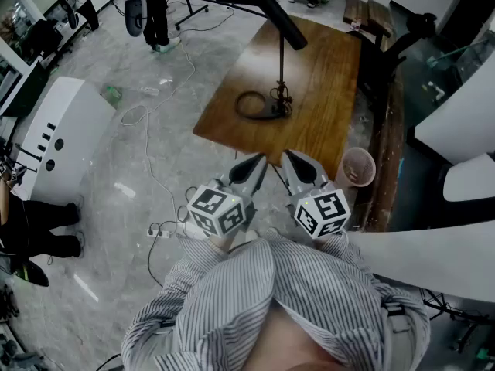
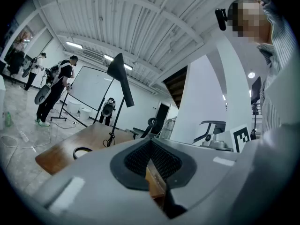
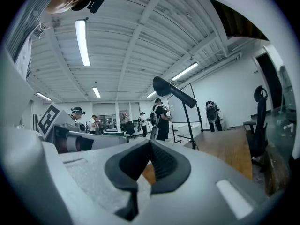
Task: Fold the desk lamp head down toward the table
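Note:
A black desk lamp stands on the wooden table [image 1: 325,91]. Its ring base [image 1: 259,105] lies flat, the thin stem [image 1: 281,60] rises straight, and the long head [image 1: 259,2] slants high above the table. Both grippers hover side by side short of the table's near edge, well away from the lamp. My left gripper [image 1: 255,161] is shut with nothing in it, and so is my right gripper [image 1: 292,159]. The left gripper view has the lamp head [image 2: 121,78] and ring base [image 2: 82,152] beyond the closed jaws [image 2: 150,156]. The right gripper view shows the lamp head [image 3: 173,92] above the closed jaws [image 3: 151,158].
A paper cup [image 1: 356,167] sits by the table's near right corner. A white cabinet [image 1: 58,134] stands on the left, with cables and a power strip [image 1: 162,230] on the floor. An office chair [image 1: 402,33] is behind the table. People [image 1: 157,10] stand farther back.

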A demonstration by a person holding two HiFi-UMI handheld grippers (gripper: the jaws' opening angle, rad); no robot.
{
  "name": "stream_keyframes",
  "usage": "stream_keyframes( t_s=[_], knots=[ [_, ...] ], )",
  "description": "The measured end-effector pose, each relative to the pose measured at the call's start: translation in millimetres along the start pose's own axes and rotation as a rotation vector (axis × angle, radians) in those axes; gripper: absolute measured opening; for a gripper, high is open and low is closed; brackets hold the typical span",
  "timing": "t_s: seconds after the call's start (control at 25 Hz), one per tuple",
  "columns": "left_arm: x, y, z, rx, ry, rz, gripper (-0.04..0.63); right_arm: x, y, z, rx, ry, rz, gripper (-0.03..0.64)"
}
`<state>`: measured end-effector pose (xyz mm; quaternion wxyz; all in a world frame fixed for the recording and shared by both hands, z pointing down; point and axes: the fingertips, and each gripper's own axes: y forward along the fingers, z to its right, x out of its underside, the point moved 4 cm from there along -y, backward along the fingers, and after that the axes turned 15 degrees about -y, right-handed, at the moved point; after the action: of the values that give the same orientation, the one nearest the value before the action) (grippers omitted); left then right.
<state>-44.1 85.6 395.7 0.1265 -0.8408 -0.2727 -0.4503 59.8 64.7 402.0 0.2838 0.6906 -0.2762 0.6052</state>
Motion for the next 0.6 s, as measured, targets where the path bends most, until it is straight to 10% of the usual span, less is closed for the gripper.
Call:
stream_keyframes(
  t_s=[0.6],
  knots=[
    [6, 11, 1, 0.020, -0.015, -0.021, 0.006, 4, 0, 10, 0.007, 0.032, -0.003, 0.000]
  ],
)
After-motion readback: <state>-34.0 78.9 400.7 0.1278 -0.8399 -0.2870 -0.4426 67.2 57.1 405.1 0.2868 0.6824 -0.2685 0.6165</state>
